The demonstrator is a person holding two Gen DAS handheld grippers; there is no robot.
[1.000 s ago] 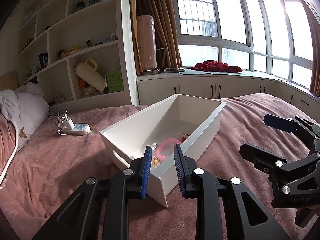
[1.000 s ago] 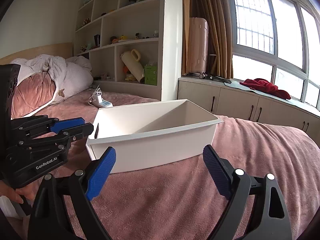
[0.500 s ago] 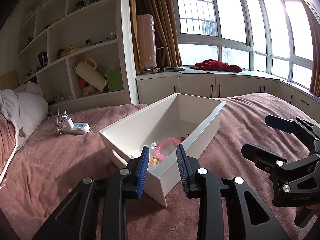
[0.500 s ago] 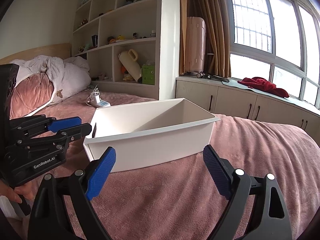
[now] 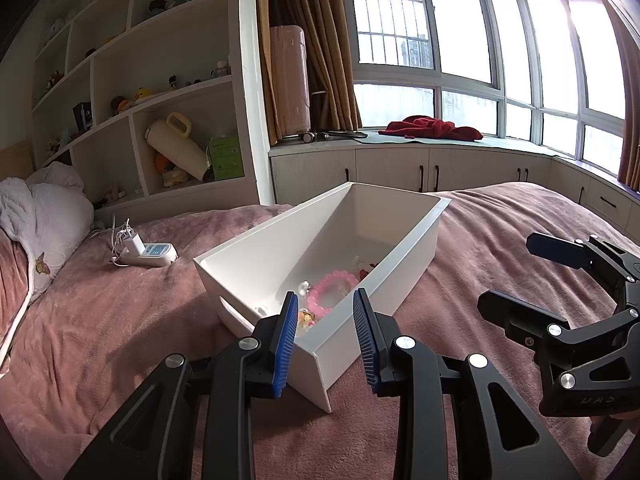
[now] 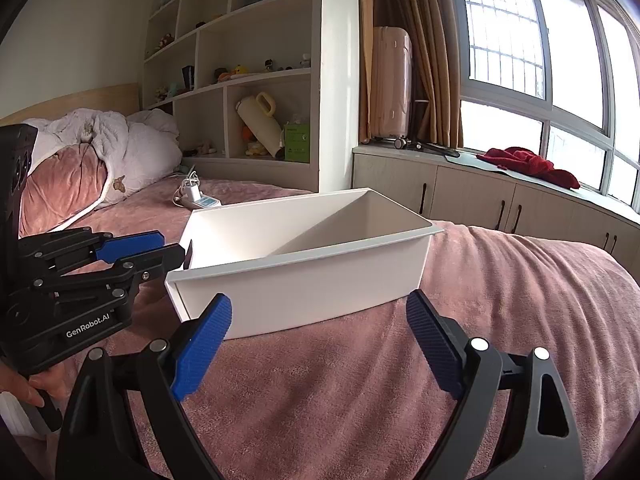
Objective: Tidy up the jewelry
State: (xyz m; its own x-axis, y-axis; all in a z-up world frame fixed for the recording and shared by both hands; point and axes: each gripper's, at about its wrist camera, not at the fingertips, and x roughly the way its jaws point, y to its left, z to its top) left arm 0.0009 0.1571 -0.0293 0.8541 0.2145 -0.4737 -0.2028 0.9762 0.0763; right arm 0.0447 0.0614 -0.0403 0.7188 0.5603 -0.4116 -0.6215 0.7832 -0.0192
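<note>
A white rectangular bin [image 5: 256, 276] [image 6: 304, 288] sits on the pink bed cover. Inside it lie a pink bead bracelet [image 5: 334, 286], a small clear piece [image 5: 305, 286], a red piece [image 5: 366, 268] and small yellowish jewelry [image 5: 306, 317]. My left gripper [image 5: 325, 338] is open and empty, just in front of the bin's near corner; it also shows in the right wrist view [image 6: 160, 246]. My right gripper [image 6: 318, 342] is wide open and empty, in front of the bin's long side; it also shows in the left wrist view [image 5: 516, 276].
A white power strip with a charger and cable [image 5: 148, 254] lies on the bed left of the bin. A white pillow and quilt [image 6: 120, 152] lie at the headboard. Shelves [image 5: 160, 92] and window cabinets [image 5: 440, 170] stand behind the bed.
My left gripper's jaws have opened wider, from a narrow gap to a clear one. The right gripper has stayed wide open; both views shifted only slightly.
</note>
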